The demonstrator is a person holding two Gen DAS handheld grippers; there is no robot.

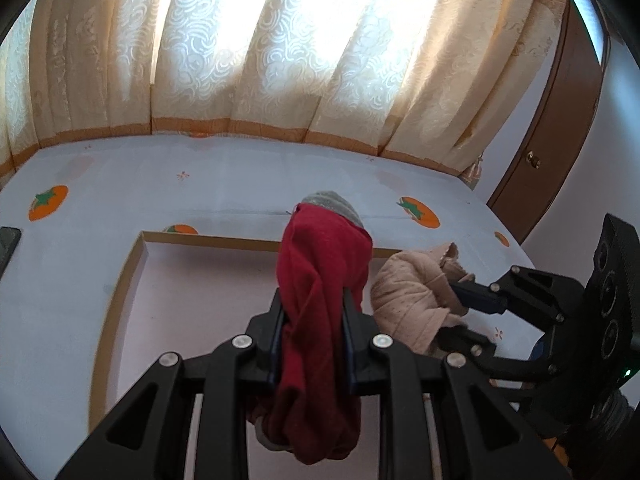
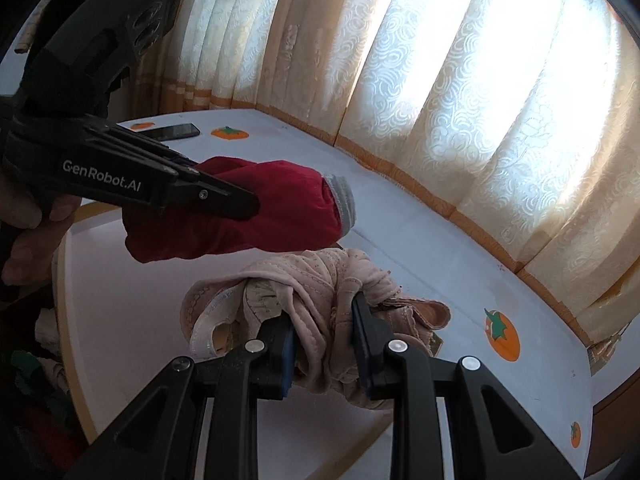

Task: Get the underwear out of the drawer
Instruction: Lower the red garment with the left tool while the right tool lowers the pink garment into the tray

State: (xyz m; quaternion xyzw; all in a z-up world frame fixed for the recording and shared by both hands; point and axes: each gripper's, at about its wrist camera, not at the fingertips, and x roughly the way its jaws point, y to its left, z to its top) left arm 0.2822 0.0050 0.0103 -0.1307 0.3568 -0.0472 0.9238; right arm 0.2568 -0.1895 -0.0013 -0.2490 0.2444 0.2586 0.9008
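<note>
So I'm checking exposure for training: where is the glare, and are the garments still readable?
Left wrist: curtain panels blow out white, yet the red underwear stays sharp. Right wrist: same backlit glare at upper right, the pink underwear is clear, and the lower left corner sinks into shadow.

The drawer shows only as a dark sliver at the lower left edge of the right wrist view, its jumbled clothes too dim to tell apart; the phone is cut off by the left edge of the left wrist view; the red underwear hides the bed sheet behind it; its lower folds hang blurred.
</note>
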